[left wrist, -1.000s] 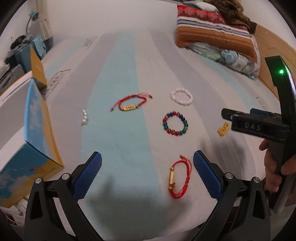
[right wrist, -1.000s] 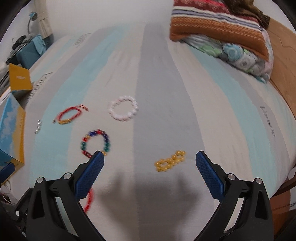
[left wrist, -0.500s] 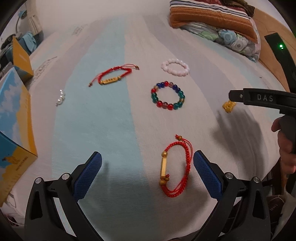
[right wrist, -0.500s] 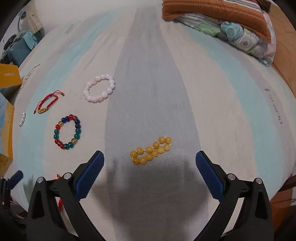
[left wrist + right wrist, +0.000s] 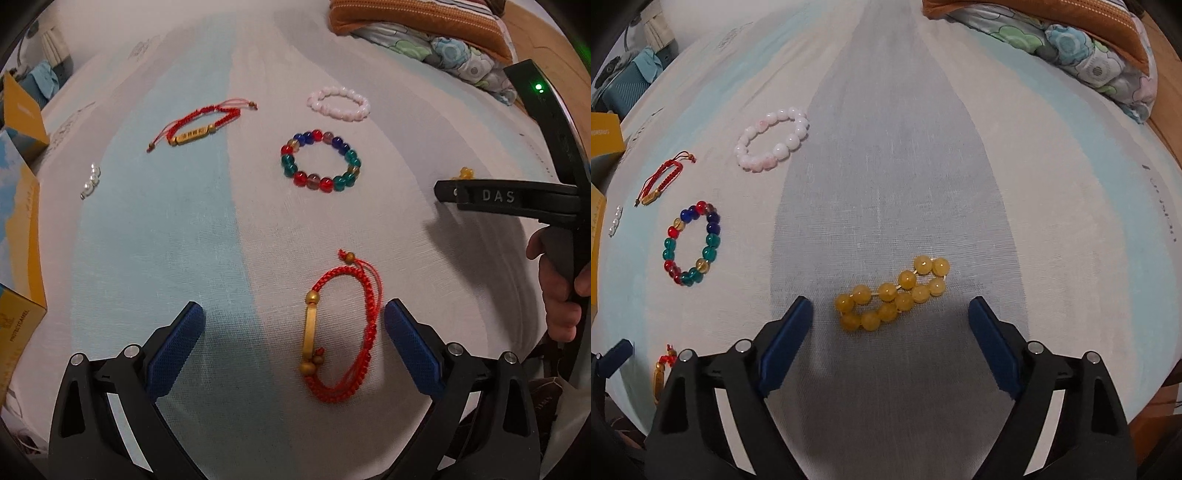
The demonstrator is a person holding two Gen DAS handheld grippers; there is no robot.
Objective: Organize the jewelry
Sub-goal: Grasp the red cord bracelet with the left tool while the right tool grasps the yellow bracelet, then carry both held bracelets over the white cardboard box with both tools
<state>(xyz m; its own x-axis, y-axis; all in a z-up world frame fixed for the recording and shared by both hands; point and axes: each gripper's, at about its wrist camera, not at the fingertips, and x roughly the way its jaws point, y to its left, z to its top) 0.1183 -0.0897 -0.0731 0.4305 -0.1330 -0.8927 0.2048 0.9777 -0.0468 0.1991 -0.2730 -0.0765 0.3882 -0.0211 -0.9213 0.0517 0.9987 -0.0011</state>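
Several bracelets lie on a striped bedsheet. My left gripper (image 5: pixel 293 314) is open, close above a red cord bracelet with a gold bar (image 5: pixel 309 332) that lies between its fingers, nearer the right one. My right gripper (image 5: pixel 890 308) hangs low over a yellow bead bracelet (image 5: pixel 886 291); its jaws are closing, with the beads between them and the pads clear of them. Farther off lie a multicoloured bead bracelet (image 5: pixel 327 183), a pale pink bead bracelet (image 5: pixel 314 103), a second red cord bracelet (image 5: pixel 199 123) and a small pearl piece (image 5: pixel 91 181).
A blue and yellow box (image 5: pixel 18 258) stands at the bed's left edge. Folded blankets and a flowered pillow (image 5: pixel 424 22) lie at the far right. A person's hand (image 5: pixel 557 295) holds the right gripper's body at the right of the left wrist view.
Both grippers have come down closer to the sheet. The red cord bracelet and the yellow beads now sit between their fingers. The right jaws stand a little narrower.
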